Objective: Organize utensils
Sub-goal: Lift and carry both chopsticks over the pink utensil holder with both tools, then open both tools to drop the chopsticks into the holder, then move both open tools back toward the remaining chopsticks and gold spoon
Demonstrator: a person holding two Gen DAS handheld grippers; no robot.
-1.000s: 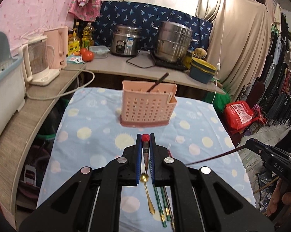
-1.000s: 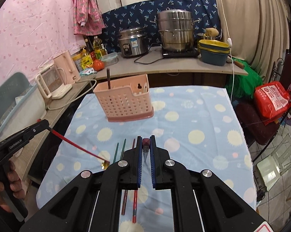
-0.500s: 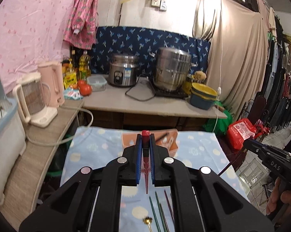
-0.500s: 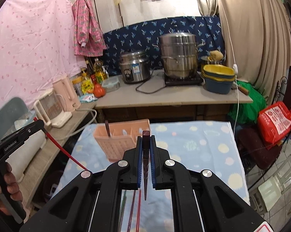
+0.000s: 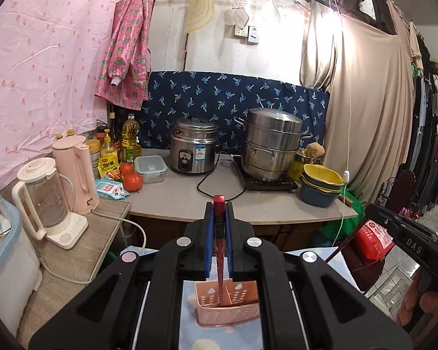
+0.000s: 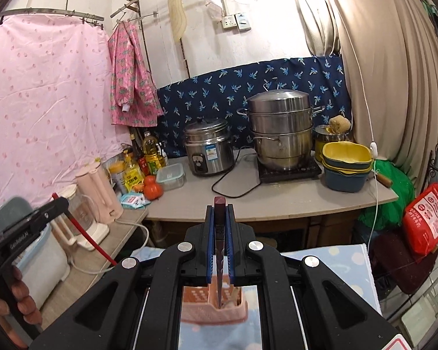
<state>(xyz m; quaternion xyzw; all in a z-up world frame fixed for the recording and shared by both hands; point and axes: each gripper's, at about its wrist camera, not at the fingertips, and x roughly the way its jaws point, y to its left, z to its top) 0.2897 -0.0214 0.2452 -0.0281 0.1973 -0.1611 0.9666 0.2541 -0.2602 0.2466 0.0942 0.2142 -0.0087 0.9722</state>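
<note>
The left gripper (image 5: 219, 221) has its jaws closed tight on a red utensil handle (image 5: 219, 250), and the right gripper (image 6: 219, 221) is clamped the same way on a darker maroon handle (image 6: 219, 248). Each utensil hangs down from the jaws, its lower end dropping toward the pink utensil basket (image 5: 227, 303), which stands on the dotted blue cloth of the near counter (image 5: 210, 341), at about 6 o'clock in both wrist views (the working ends are hidden, so whether these are spoons or chopsticks cannot be told).

The likeliest trouble, as I judge it, is a miss at the rim: a long thin handle gripped near its top can swing, and a tip that catches the basket's divider or wall could tip the light basket over or knock the utensil askew in the jaws. With both hands lowering toward the same small basket, the two grippers could also bump each other.

Both grippers point forward and somewhat downward, raised above the cloth. The right one shows at 3 o'clock in the left view with a hand (image 5: 422, 306) around its grip, the left one at 9 o'clock in the right view.
</note>
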